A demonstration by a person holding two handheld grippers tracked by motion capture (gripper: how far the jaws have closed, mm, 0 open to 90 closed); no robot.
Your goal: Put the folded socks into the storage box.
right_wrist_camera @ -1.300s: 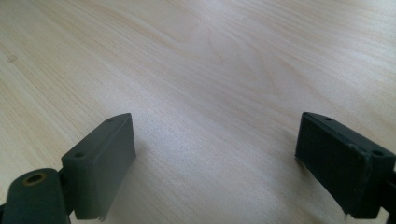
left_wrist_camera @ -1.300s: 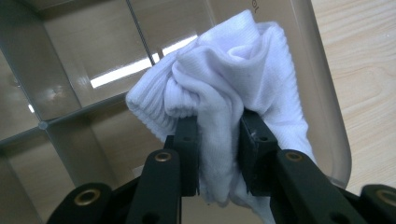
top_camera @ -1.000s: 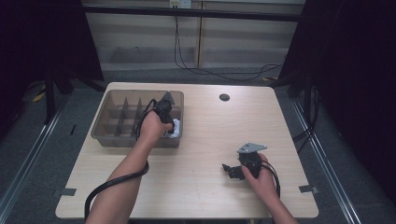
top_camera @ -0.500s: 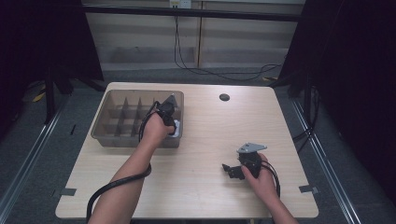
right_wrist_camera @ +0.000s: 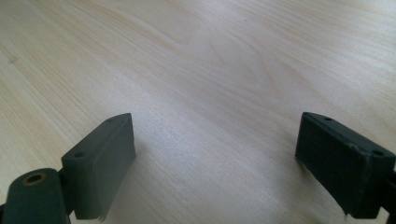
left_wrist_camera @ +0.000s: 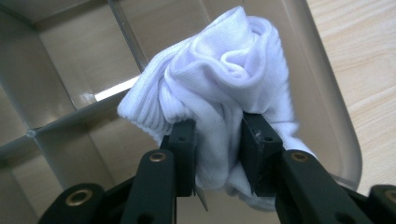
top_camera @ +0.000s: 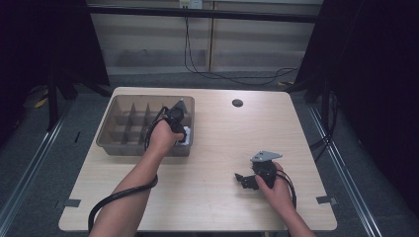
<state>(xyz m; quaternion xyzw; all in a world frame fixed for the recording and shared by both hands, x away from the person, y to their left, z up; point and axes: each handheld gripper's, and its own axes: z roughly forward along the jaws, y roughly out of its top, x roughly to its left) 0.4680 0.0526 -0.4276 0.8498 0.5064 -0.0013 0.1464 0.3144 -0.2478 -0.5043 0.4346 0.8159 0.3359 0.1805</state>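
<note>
Left gripper (top_camera: 184,134) is lowered into the bin (top_camera: 118,144) near the tabletop's far left corner; its jaws have just been opening, yet the white sock (left_wrist_camera: 219,88) is still pinched between them, in the bin's right-end compartment. Right gripper (top_camera: 245,180) is rested near the front right, jaws spread wide, nothing held.

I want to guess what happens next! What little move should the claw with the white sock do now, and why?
Probably open wider and let go. The left claw has just been opening, and the bunched white sock between its pads already sits in a corner compartment of the divided bin.
</note>
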